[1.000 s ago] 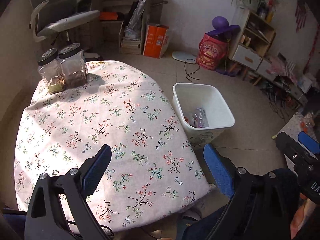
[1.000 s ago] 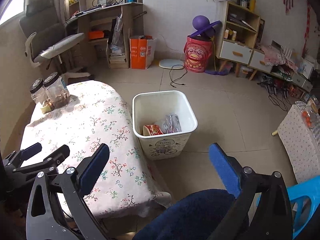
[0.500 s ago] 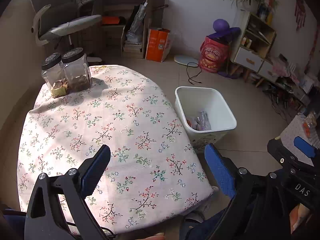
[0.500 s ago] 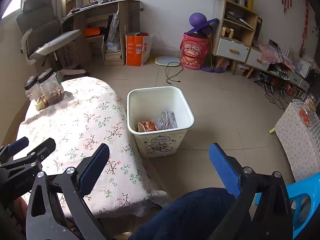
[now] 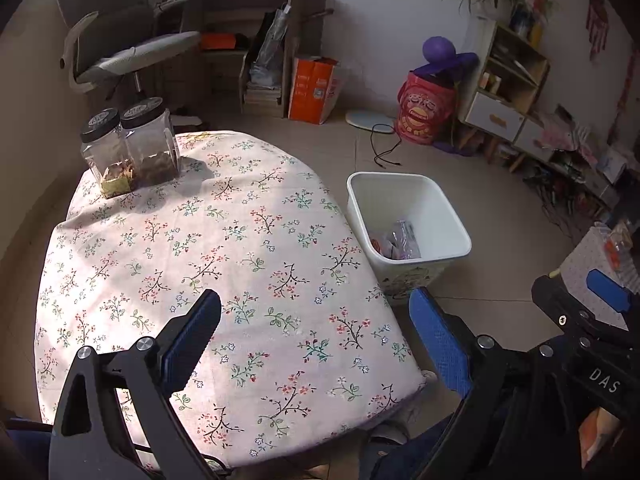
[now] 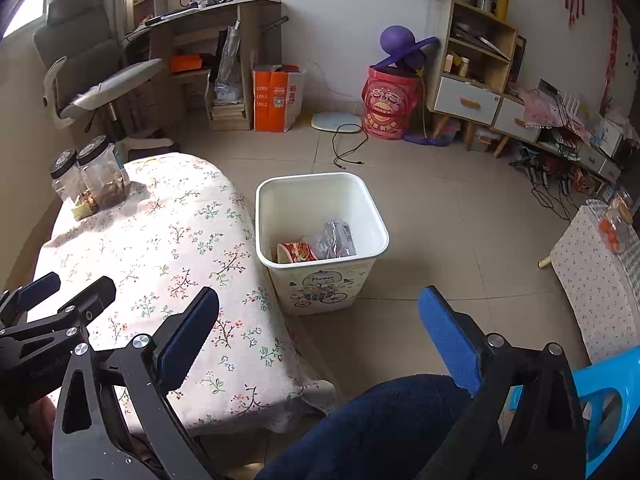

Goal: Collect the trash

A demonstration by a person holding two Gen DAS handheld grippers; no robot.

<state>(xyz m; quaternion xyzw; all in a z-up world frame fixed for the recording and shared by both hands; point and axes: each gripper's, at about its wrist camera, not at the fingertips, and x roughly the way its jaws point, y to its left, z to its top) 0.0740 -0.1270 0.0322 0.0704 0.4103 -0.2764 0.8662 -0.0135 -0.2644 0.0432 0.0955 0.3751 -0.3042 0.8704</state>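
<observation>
1. My left gripper (image 5: 316, 320) hangs above the table (image 5: 200, 240), fingers spread wide, holding nothing.
2. My right gripper (image 6: 320, 312) is just as wide apart and empty, held over a knee near the table's edge.
3. The trash sits in the bin (image 6: 360, 200) on the floor just beside the table: a red cup (image 6: 296, 250) and a clear bottle (image 6: 338, 238).
4. I see no loose trash on the cloth, so I judge the collecting is about done.
5. Risk: a careless sweep of the left gripper could knock the two jars (image 5: 132, 148) at the far corner.
6. Risk: a finger could snag the draped floral cloth and drag the jars along.
7. Room: tiled floor, a black cable (image 6: 348, 148) lying loose, a desk (image 6: 208, 20), shelves (image 6: 476, 60) and clutter along the wall.
</observation>
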